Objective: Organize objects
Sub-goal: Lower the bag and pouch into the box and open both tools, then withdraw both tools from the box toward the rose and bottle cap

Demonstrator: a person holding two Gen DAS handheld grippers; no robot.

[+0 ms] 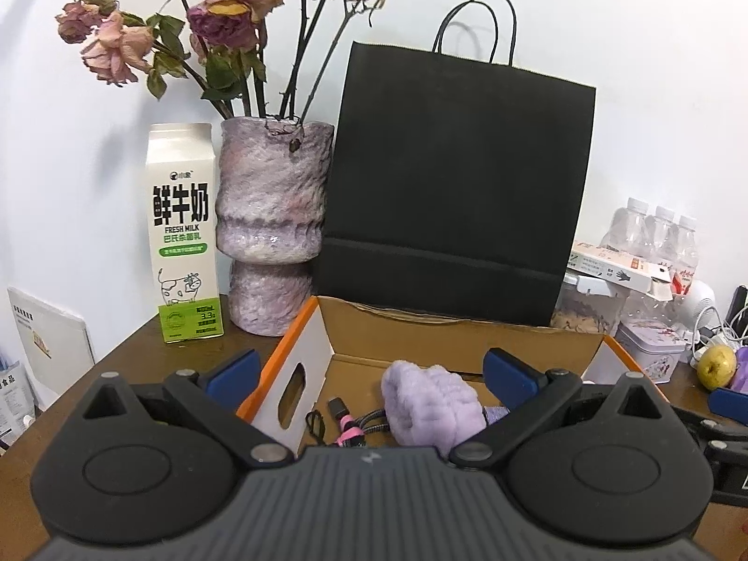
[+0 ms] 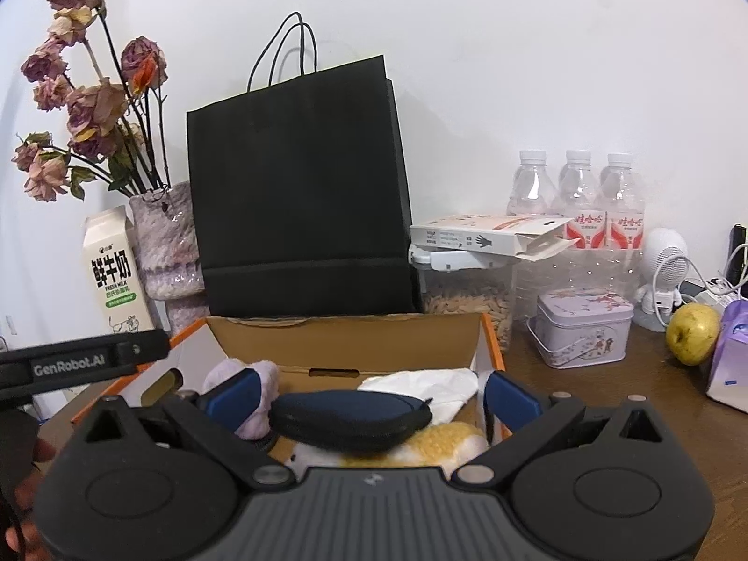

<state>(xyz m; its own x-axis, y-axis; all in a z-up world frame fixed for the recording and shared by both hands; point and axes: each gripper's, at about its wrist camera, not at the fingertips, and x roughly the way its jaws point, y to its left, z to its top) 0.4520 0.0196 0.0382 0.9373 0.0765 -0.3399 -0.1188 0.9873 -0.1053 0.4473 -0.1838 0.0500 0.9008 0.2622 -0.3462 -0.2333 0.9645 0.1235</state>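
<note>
With my left gripper (image 1: 369, 371) spread empty over the purple plush (image 1: 430, 404) in the cardboard box (image 1: 304, 355) and my right gripper (image 2: 369, 390) spread around the navy pouch (image 2: 350, 418), a careless closure risks snagging neighbouring items.

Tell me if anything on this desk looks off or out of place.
The roses in the purple vase are dried out and drooping. The flat white carton lies on the container with its end flap hanging open. A lone yellow-green apple sits loose on the table.
</note>
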